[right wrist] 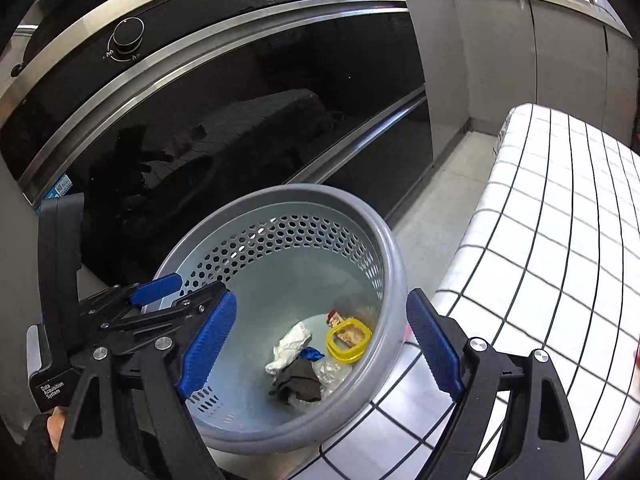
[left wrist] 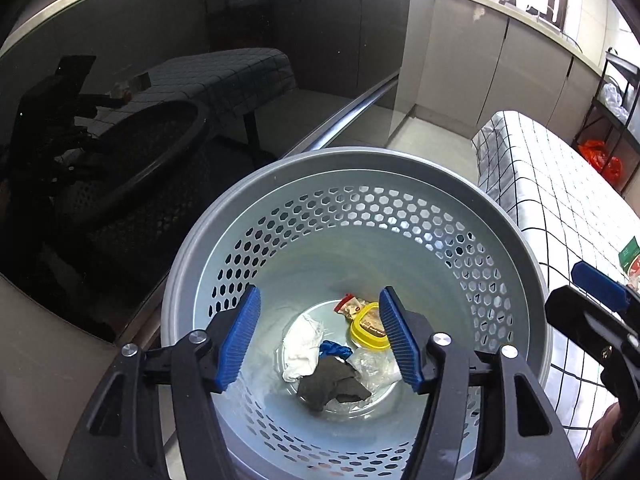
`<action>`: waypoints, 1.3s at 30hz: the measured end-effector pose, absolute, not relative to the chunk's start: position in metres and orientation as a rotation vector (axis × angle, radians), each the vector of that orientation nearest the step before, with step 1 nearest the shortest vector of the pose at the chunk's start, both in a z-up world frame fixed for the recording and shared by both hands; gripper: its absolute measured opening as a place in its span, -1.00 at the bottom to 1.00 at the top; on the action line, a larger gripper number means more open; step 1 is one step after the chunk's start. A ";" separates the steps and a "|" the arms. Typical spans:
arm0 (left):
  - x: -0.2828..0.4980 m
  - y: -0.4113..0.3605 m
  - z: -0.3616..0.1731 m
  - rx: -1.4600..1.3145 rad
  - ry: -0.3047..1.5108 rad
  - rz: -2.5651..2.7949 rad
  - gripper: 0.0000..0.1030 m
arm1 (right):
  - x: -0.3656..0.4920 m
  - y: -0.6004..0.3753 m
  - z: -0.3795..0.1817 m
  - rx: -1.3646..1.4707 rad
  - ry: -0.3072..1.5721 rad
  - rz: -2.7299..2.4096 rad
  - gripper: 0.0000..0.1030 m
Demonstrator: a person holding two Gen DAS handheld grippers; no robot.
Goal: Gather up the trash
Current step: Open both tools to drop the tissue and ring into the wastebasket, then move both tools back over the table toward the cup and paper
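Note:
A grey perforated trash basket (left wrist: 248,208) stands on the floor beside the table; it also shows in the right wrist view (right wrist: 396,256). At its bottom lie a white crumpled tissue (left wrist: 302,346), a dark rag (left wrist: 332,386), a yellow ring lid (left wrist: 366,330), a red-brown wrapper (left wrist: 349,304), a blue scrap (left wrist: 334,347) and clear plastic (left wrist: 374,368). My left gripper (left wrist: 320,340) is open and empty above the basket's mouth. My right gripper (right wrist: 320,352) is open and empty, above the basket's near rim. The left gripper also shows in the right wrist view (right wrist: 156,290).
A black glass oven front (right wrist: 240,100) with steel rails stands behind the basket. A table with a white checked cloth (right wrist: 560,220) is at the right. A green packet (left wrist: 630,254) lies on the cloth. Grey cabinets (left wrist: 500,60) line the back.

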State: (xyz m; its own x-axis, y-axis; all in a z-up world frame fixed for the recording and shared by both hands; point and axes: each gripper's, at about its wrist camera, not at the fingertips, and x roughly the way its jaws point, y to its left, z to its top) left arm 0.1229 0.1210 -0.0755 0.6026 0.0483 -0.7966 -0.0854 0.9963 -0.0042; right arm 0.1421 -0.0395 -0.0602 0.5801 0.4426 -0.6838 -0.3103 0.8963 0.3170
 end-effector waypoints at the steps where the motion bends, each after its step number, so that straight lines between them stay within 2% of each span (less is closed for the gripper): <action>1: 0.122 0.121 -0.076 -0.040 0.920 0.077 0.24 | 0.141 -0.039 -0.061 0.169 0.847 0.440 0.61; 10: 0.121 0.112 -0.076 -0.021 0.915 0.068 0.35 | 0.133 -0.046 -0.062 0.170 0.851 0.417 0.61; 22: 0.109 0.100 -0.062 -0.005 0.877 0.039 0.38 | 0.109 -0.097 -0.047 0.258 0.790 0.313 0.61; 39: 0.089 -0.024 -0.034 0.065 0.818 -0.200 0.49 | 0.048 -0.222 -0.031 0.257 0.680 0.086 0.61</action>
